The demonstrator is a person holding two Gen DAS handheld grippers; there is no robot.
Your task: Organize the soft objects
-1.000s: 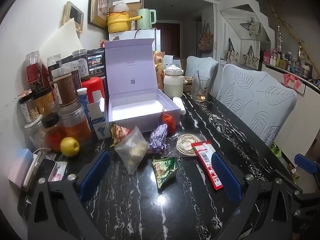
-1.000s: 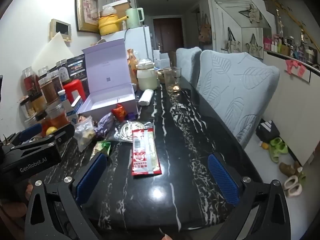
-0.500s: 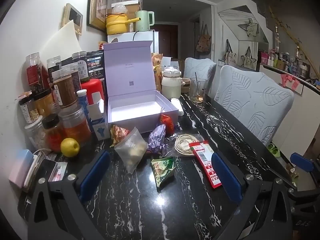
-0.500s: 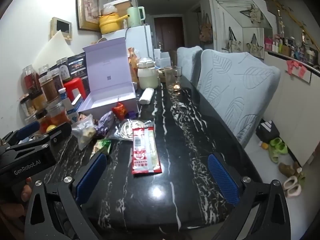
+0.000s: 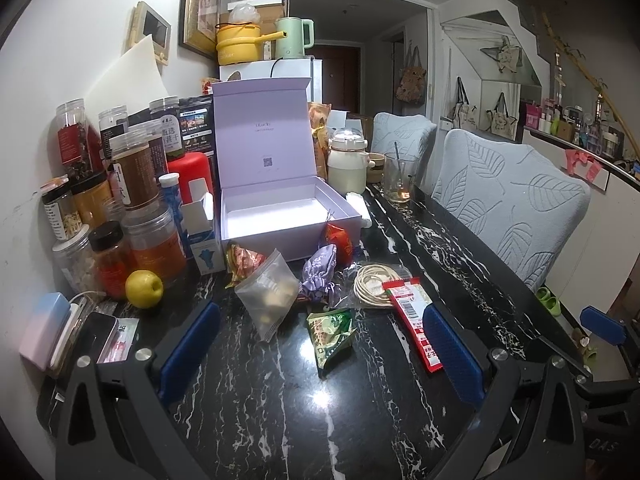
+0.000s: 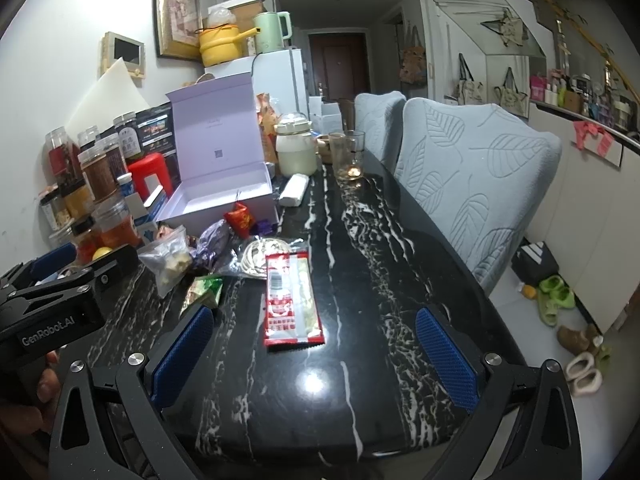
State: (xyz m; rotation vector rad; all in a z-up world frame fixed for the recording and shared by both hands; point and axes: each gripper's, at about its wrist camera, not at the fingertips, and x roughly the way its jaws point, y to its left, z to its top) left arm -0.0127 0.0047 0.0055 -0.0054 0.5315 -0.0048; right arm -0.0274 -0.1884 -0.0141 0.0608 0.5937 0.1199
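— What are your grippers doing?

— My left gripper (image 5: 320, 344) hangs over the black marble table (image 5: 280, 400), jaws spread wide, nothing between them. My right gripper (image 6: 316, 344) is the same: wide apart and empty, low in its own frame

— Where are the soft things?

— In the left wrist view they cluster at centre frame, just in front of the open lilac box (image 5: 276, 208). A clear zip bag (image 5: 268, 294) lies left of centre, a purple pouch (image 5: 320, 272) just right of it, a small red pouch (image 5: 338, 238) against the box's front wall. A green packet (image 5: 330, 334) sits lowest, between my left fingers. The long red-and-white packet (image 6: 292, 300) lies flat at the middle of the right wrist view, between my right fingers, and a bagged coil of cord (image 6: 260, 254) touches its far end

— Anything in the box?

— Its floor looks bare; the lid stands upright behind it. Jars (image 5: 136, 184) crowd the left edge, with a yellow fruit (image 5: 144, 289) beside them
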